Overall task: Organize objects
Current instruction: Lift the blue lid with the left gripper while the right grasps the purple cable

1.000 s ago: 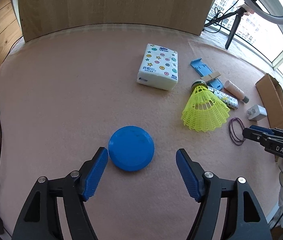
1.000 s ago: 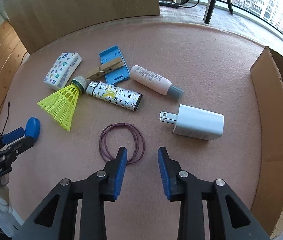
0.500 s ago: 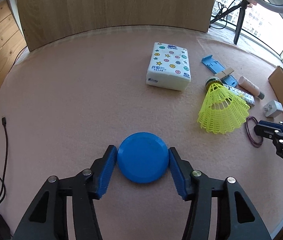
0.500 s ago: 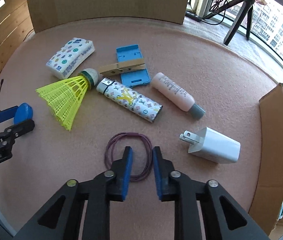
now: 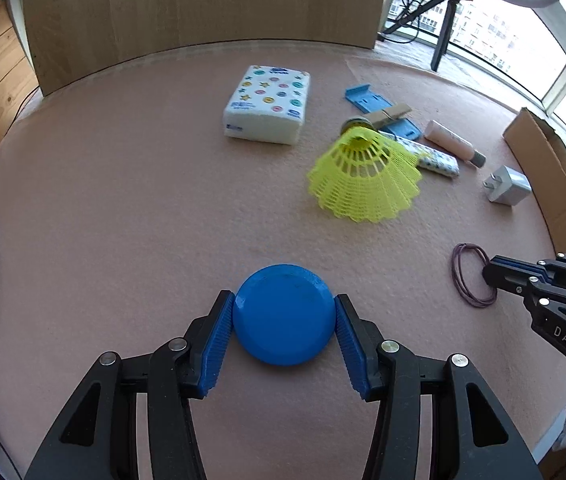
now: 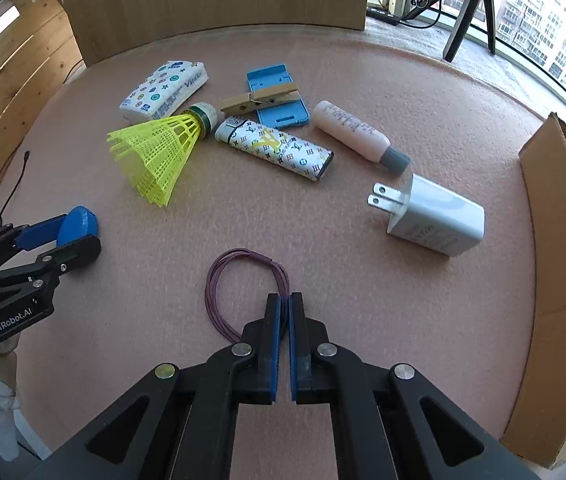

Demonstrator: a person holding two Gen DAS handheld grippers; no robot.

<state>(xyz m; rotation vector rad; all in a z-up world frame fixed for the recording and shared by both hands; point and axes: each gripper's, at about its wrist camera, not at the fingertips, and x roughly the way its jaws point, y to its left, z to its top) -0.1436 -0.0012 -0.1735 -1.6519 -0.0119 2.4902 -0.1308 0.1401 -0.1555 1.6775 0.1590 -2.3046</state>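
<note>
My left gripper (image 5: 283, 312) is shut on a round blue lid (image 5: 283, 314), its pads touching both sides; the lid rests on the pink mat. The left gripper also shows in the right wrist view (image 6: 79, 236) with the lid (image 6: 77, 222) between its fingers. My right gripper (image 6: 285, 300) is shut on the near right edge of a purple rubber band loop (image 6: 235, 280) lying on the mat. In the left wrist view the right gripper (image 5: 491, 272) sits on the band (image 5: 469, 276).
On the mat lie a yellow shuttlecock (image 6: 159, 148), a tissue pack (image 6: 163, 90), a patterned lighter (image 6: 275, 148), a clothespin (image 6: 259, 100) on a blue holder (image 6: 279, 108), a pink bottle (image 6: 355, 132) and a white charger (image 6: 435, 220). A cardboard box (image 6: 555, 280) stands right.
My left gripper has closed from wide open onto the blue lid. My right gripper has moved forward over the purple band and closed on it.
</note>
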